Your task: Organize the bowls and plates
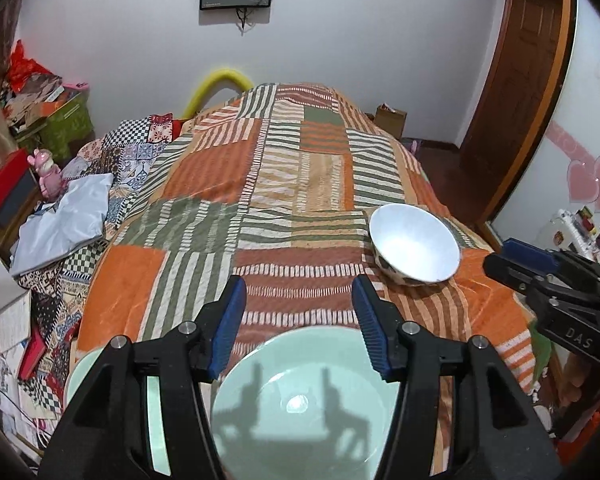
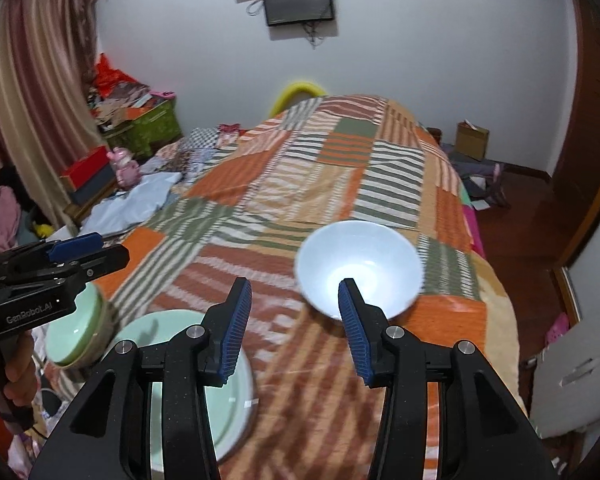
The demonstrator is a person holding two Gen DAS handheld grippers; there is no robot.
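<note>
A white bowl (image 1: pixel 413 244) (image 2: pixel 359 268) with a dark pattern on its outside stands upright on the striped patchwork bedcover (image 1: pixel 260 184) (image 2: pixel 339 160). A pale green plate (image 1: pixel 300 400) (image 2: pixel 228 408) lies at the near edge, and a pale green bowl (image 1: pixel 80 376) (image 2: pixel 74 336) sits left of it. My left gripper (image 1: pixel 298 300) (image 2: pixel 100 252) hovers open above the plate's far rim with nothing between its blue pads. My right gripper (image 2: pixel 294 296) (image 1: pixel 507 264) is open too, just short of the white bowl, with its right fingertip overlapping the bowl's near rim in view.
Left of the bed lie a grey-blue cloth (image 1: pixel 64 224), a pink toy figure (image 1: pixel 48 176), red boxes and piled clutter. A cardboard box (image 2: pixel 471 140) stands on the floor at the far right by a wooden door (image 1: pixel 515 80). A hand (image 2: pixel 20 376) holds the left gripper's handle.
</note>
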